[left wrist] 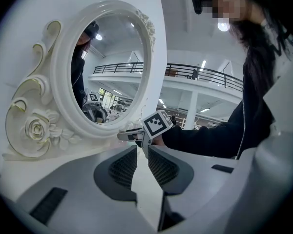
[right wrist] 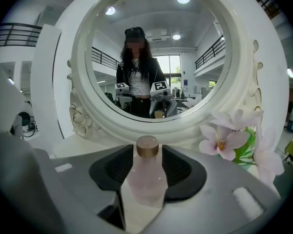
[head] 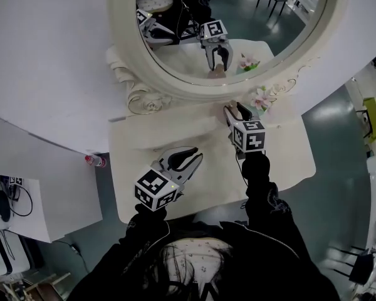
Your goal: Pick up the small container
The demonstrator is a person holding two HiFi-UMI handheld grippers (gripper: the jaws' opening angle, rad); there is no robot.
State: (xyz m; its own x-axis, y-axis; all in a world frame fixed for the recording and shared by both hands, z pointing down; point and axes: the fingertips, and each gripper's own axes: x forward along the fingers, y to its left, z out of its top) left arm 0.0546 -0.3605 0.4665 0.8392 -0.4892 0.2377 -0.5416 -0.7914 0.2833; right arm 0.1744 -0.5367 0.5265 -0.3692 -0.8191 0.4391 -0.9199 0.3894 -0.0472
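Bottle position drives the whole setup: the small container, a pale pink bottle with a bronze cap, stands upright on the table at the foot of the mirror, where a vanity item would sit. You have brought your right gripper in low so that it straddles the bottle. Its fingers are spread wide on either side of the body, below the cap, and I judge that they are not yet pressing on it. That looks like the lineup for a squeeze on the widest, steadiest part.

Your left gripper sits at about 8 o'clock from the right one in the head view. Its jaws are closed together on nothing, probably parked clear because one gripper is enough for this lift. The flowers at 2 o'clock from the bottle are close enough to brush, so keep the lift straight.

Count:
- one bottle
- one mirror
- two grippers
- one flower sprig with at least two blossoms
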